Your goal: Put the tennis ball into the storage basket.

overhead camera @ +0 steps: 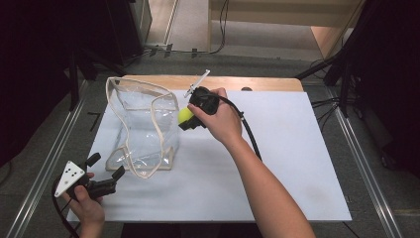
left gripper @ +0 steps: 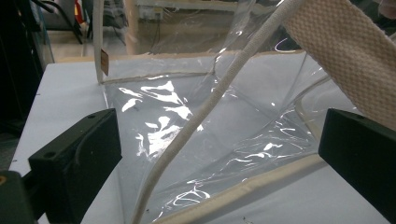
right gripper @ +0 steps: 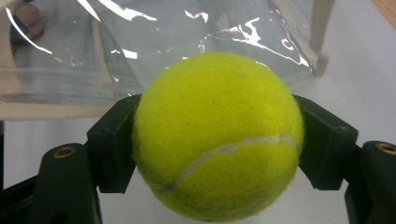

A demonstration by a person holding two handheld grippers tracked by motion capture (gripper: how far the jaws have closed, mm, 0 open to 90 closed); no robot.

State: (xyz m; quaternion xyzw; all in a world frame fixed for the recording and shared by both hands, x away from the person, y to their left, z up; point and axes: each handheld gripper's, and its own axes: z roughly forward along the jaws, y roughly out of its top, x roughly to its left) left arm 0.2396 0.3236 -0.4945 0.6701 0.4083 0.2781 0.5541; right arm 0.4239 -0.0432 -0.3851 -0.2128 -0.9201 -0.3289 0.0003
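Though tagged, bag (left gripper: 196, 140) label (left gripper: 104, 62) unreadable

Right gripper view. A yellow-green tennis ball (right gripper: 217, 135) sat clamped in the right gripper (right gripper: 217, 144), a black jaw pressed against each side of it. A white curved seam ran across the ball's lower half. Beyond the ball stood a clear plastic bag (right gripper: 154, 51) with cream fabric trim, glare streaking its film. The trim ran as a band along the bag's near bottom edge at left and as an upright strip at upper right. White table surface (right gripper: 364, 70) lay under and beside the bag. A blurred hand (right gripper: 25, 21) showed through the film at top left.
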